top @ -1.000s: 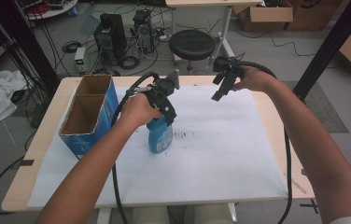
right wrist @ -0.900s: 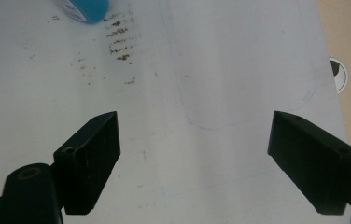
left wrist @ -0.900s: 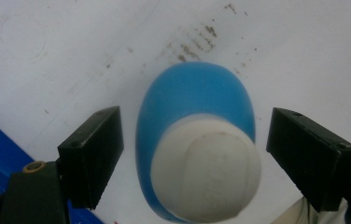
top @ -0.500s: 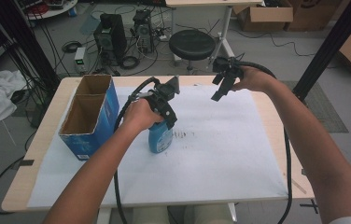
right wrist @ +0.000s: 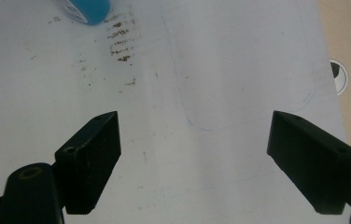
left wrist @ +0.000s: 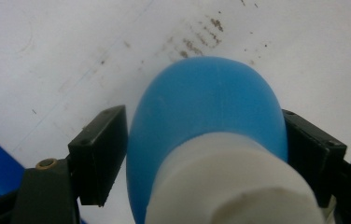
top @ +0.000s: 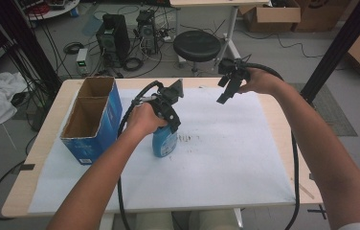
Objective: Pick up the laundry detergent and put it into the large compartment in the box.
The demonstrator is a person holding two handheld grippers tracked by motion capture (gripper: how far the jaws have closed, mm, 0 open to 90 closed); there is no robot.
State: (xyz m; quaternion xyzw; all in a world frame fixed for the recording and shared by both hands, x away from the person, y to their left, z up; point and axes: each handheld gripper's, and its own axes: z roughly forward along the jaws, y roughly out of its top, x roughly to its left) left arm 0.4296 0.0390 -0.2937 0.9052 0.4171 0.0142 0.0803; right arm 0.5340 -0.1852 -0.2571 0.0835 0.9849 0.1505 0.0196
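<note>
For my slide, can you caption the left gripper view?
Left gripper fingers clamp a blue plastic bottle with a white cap above white paper.

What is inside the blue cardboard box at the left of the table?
The blue box is open at the top, with two compartments. Their brown inner walls show and nothing shows inside, but the near wall hides part of the front compartment's bottom.

A: Where is open room on the table (top: 283, 139)?

B: The white paper (top: 235, 163) lies bare across its right half and along the near edge.

A: What blocks the left side?

B: The blue box (top: 92, 122) with 2 open compartments stands there. The blue bottle (top: 164, 143) stands just right of it, leaving a narrow gap between them.

A: And above the bottle?

B: The left gripper (left wrist: 206, 154) is clamped around it. The right gripper (top: 228, 88), jaws spread wide, hangs over the far edge.
</note>
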